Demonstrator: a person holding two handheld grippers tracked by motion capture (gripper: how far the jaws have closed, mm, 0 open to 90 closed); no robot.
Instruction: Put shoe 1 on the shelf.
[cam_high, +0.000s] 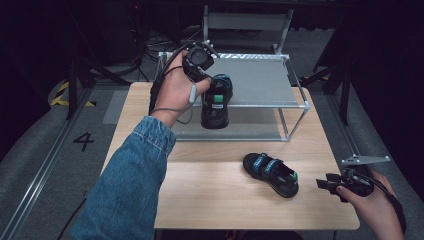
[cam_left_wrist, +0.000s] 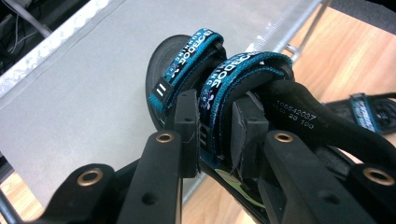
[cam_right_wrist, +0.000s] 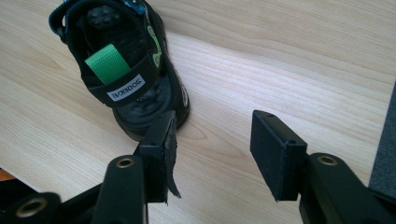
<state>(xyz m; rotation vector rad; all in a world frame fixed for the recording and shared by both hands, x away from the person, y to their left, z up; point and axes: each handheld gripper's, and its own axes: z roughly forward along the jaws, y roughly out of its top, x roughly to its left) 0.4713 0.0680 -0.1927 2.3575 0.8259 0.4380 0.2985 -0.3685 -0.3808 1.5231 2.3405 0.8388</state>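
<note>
1. My left gripper (cam_left_wrist: 215, 126) is clamped on the blue strap (cam_left_wrist: 224, 93) of one black sandal (cam_high: 216, 102); both pads press the webbing from either side.
2. That sandal hangs at the front edge of the grey shelf rack (cam_high: 260, 82), toe over its upper tier; my hand hides its near side in the high view, so I cannot tell whether the sole rests on the shelf.
3. My right gripper (cam_right_wrist: 212, 140) stands wide, nothing between its pads, low over the wooden tabletop (cam_high: 200, 190).
4. The second sandal (cam_high: 271, 174) lies on the tabletop just ahead of it, heel nearest; its toe is cut off in the right gripper view.
5. Strap lettering reads mirrored, hard to make out.
</note>
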